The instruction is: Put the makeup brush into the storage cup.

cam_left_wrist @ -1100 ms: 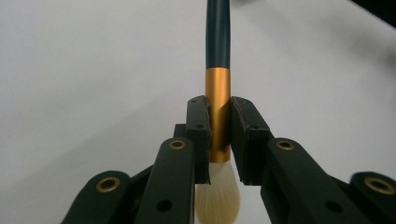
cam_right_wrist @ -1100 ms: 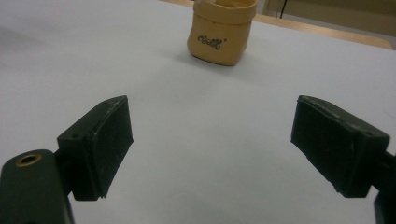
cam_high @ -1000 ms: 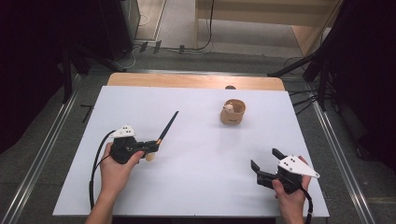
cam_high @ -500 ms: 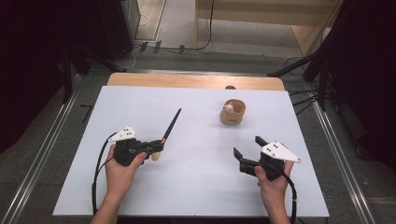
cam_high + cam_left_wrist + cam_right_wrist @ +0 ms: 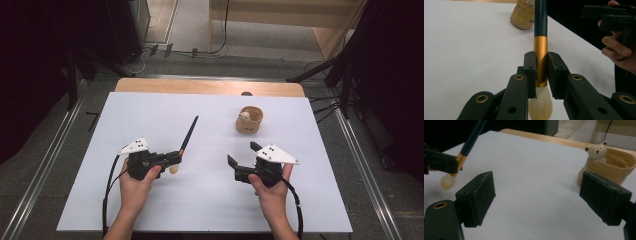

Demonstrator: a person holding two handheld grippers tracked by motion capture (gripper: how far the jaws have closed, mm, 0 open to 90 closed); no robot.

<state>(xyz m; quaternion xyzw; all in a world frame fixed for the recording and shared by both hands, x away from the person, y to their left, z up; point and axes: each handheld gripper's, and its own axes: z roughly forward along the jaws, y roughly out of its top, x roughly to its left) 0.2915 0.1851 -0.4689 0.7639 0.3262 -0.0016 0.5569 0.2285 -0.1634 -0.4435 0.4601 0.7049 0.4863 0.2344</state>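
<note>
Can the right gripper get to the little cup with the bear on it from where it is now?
Probably yes. The right gripper is open and empty, and bare white table lies between it and the cup. The brush is held off to the left.

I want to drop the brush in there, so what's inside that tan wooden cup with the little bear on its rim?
The tan wooden cup shows a bare inner wall and a small white bear figure perched on the rim. Its bottom is hidden behind the near wall and the right gripper's jaw.

Bright even tabletop, dark surroundings, close views perhaps soft
</note>
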